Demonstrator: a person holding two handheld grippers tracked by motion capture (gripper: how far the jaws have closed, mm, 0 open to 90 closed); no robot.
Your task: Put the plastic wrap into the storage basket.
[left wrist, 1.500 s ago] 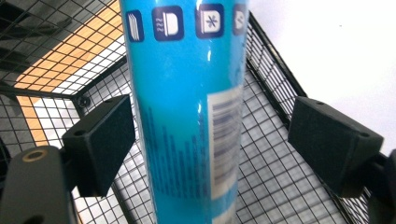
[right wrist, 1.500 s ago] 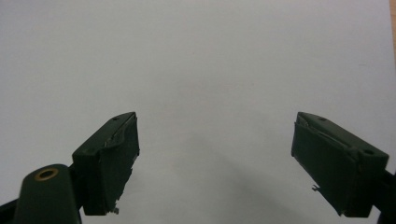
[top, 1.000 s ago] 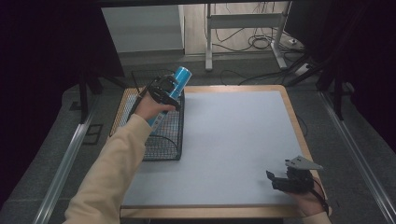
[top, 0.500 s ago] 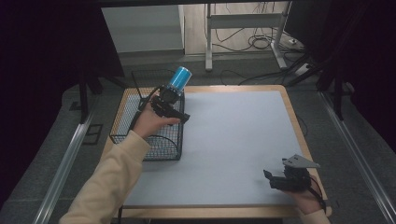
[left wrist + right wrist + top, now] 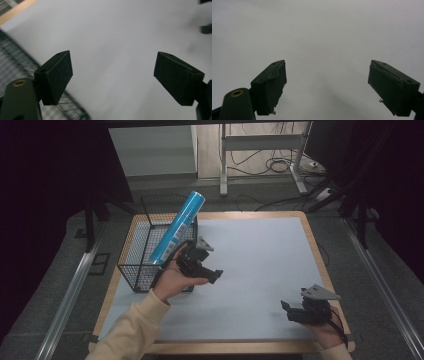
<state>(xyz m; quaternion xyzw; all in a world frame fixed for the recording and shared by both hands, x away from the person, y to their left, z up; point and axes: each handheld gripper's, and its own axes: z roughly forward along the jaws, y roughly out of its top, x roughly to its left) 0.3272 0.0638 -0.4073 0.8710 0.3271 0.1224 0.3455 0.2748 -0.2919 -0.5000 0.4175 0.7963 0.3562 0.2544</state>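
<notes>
**Two grippers empty, can in basket**

From the high view we see the blue can (image 5: 177,228) leaning tilted in the wire basket (image 5: 136,265) at the table's (image 5: 260,250) left edge. Our left gripper (image 5: 212,274) hovers just beside the basket; its own view (image 5: 112,72) shows jaws spread wide, mesh at lower left. Our right gripper (image 5: 287,309) sits near the front right corner, jaws likewise apart (image 5: 327,82) over bare grey surface.

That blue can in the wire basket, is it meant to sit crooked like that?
It does look odd. The blue can leans steeply in the black wire basket, its top poking out above the rim toward the table's far side, rather than standing upright or lying flat. Nothing is spilled or visibly damaged.
</notes>
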